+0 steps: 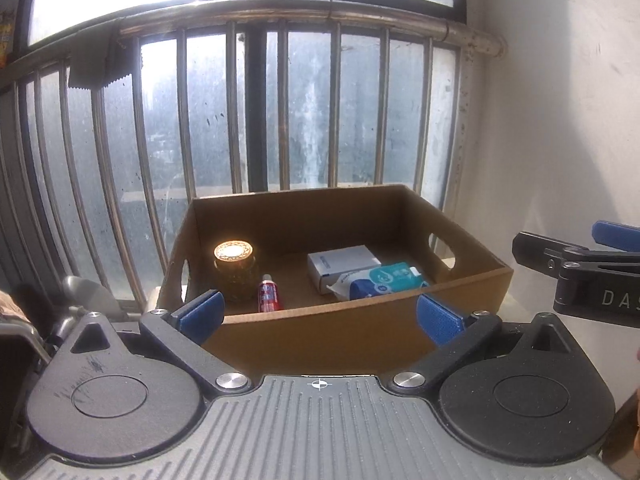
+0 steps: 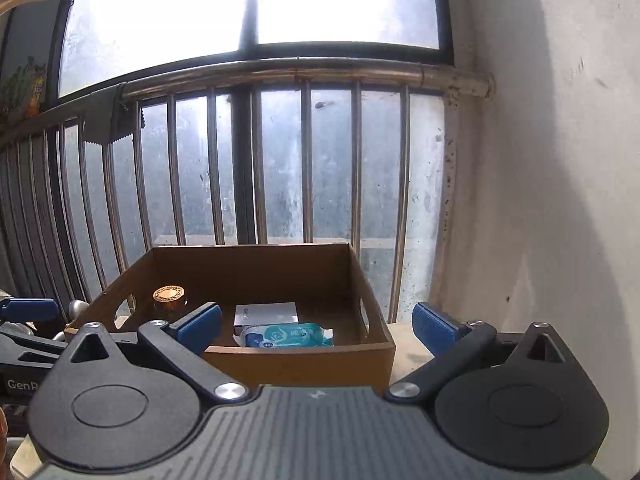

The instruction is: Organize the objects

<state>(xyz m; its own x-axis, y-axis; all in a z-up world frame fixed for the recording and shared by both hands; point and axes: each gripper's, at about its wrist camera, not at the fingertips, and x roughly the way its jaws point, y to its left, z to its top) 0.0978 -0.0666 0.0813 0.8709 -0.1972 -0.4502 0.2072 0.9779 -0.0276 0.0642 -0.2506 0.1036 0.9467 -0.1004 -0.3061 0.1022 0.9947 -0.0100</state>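
Brown cardboard forms an open box with cut-out handle holes in its side walls; it sits on a pale surface in a corner, with a barred window behind it and a white wall to the right. Inside the box, a round jar with a shiny gold patterned lid stands upright near the left wall, catching the light. Just beside it, towards the front wall, a small red tube with a white cap stands upright. To the right lies a flat white carton, and against its front edge rests a teal and blue packet of wipes, touching the carton. From the right wrist view the same box shows the jar, the carton and the wipes; the tube is hidden behind a finger. The left gripper hangs in front of the box with its blue-padded fingers wide apart and nothing between them. The right gripper is likewise before the box, its fingers spread fully apart and empty. Each gripper shows at the edge of the other's view, the right gripper beside the box's right wall.
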